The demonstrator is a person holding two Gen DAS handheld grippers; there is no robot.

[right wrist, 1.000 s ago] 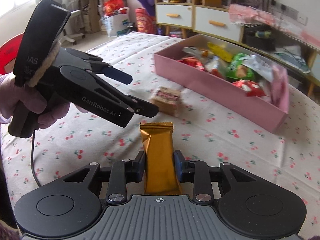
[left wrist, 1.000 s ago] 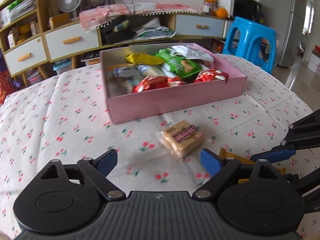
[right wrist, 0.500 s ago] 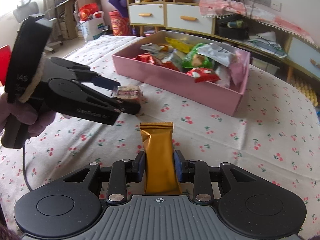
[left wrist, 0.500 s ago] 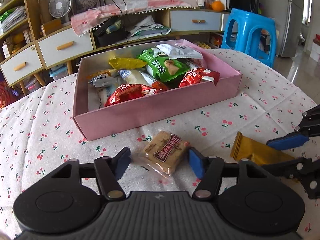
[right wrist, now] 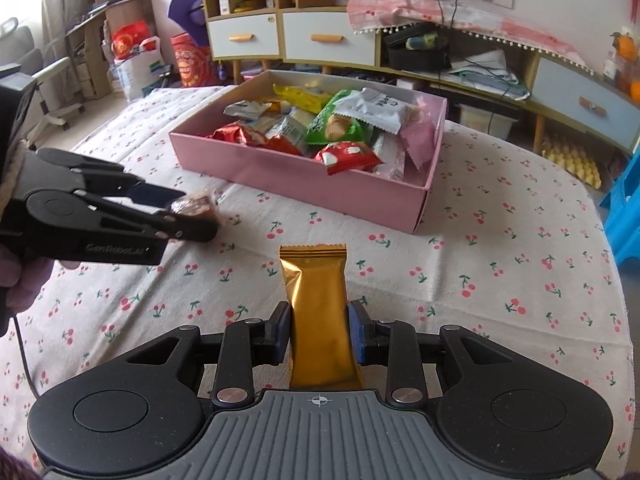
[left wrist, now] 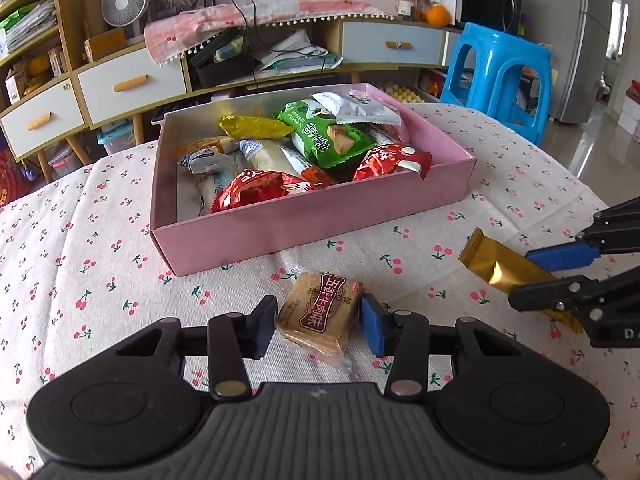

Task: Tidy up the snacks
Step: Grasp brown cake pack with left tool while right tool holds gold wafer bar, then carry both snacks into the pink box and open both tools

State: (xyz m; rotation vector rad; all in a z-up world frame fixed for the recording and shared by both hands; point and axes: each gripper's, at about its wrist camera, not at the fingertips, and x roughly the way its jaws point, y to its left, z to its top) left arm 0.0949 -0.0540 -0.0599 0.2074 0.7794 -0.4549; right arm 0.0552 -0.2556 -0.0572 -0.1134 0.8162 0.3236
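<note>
Pink box (left wrist: 312, 216), cherry-print tablecloth (left wrist: 80, 272)

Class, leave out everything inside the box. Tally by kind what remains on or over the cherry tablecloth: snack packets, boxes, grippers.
Snack packets: 2 (gold packet, biscuit packet)
Boxes: 1 (pink box)
Grippers: 2 (left gripper, jaws closing with the biscuit packet between them; right gripper, shut on the gold packet)
Total: 5
</note>
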